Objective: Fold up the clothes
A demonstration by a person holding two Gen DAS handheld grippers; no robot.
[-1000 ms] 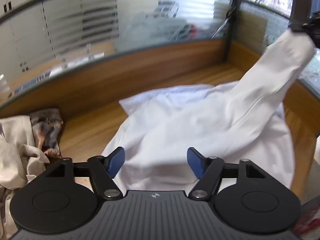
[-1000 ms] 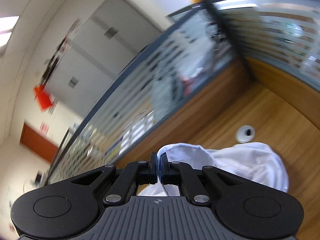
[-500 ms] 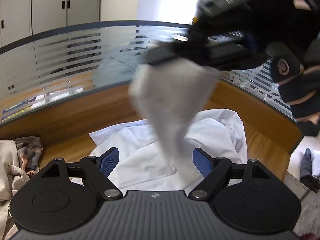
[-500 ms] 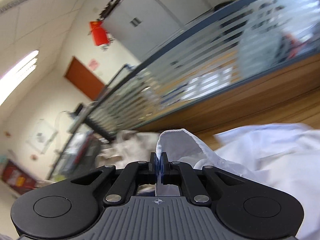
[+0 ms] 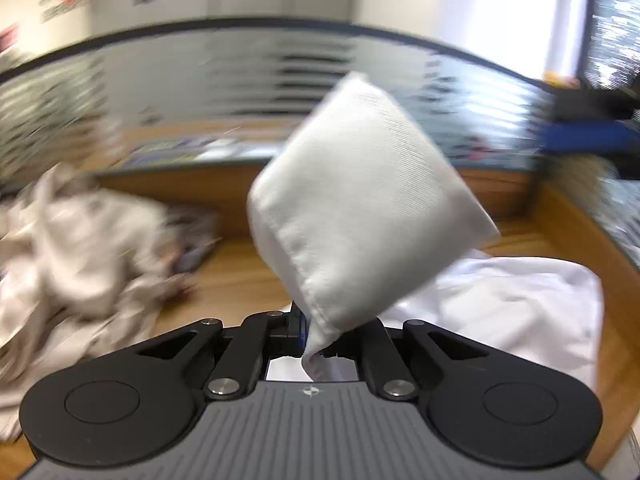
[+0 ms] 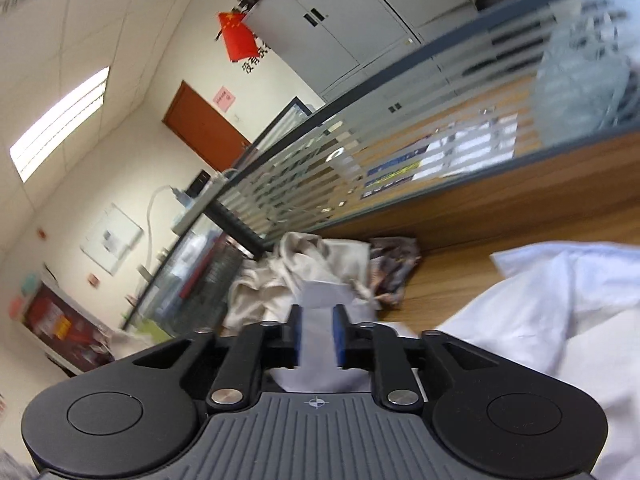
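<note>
- Shirt: white, lies spread on the wood desk, at abt 3–4 o'clock in the left wrist view; body rumpled, edges soft w/ blur.
- Cuff: end of the shirt's sleeve, lifted off the desk, puffed out like a pillow, fills centre of the left view; its lower corner tapers down into the left gripper.
- Left gripper: jaws have just been closing and are now pinched tight on that cuff corner; a bit of cloth pokes out below the pads, toward 6 o'clock.
- Right gripper: jaws have just been opening; now a narrow gap, blue pads parallel, a strip of white cloth standing between them. Can't tell if pads touch it – looks loose, blurred.
- In the right wrist view the shirt bulks at 3–4 o'clock, just beside the gripper, part on the desk.
- Right gripper's blue finger and dark body also show at 2–3 o'clock in the left view, apart from the cuff.
- Clothes pile: beige/cream garments heaped at 9 o'clock of the left view, well apart from the shirt; a darker patterned piece at its shirt-side edge. In the right view the pile sits at 12 o'clock past the fingers.
- Partition: striped frosted glass over a wood panel, runs behind the desk.
- Beyond: grey cabinets, red flag, brown door.
</note>
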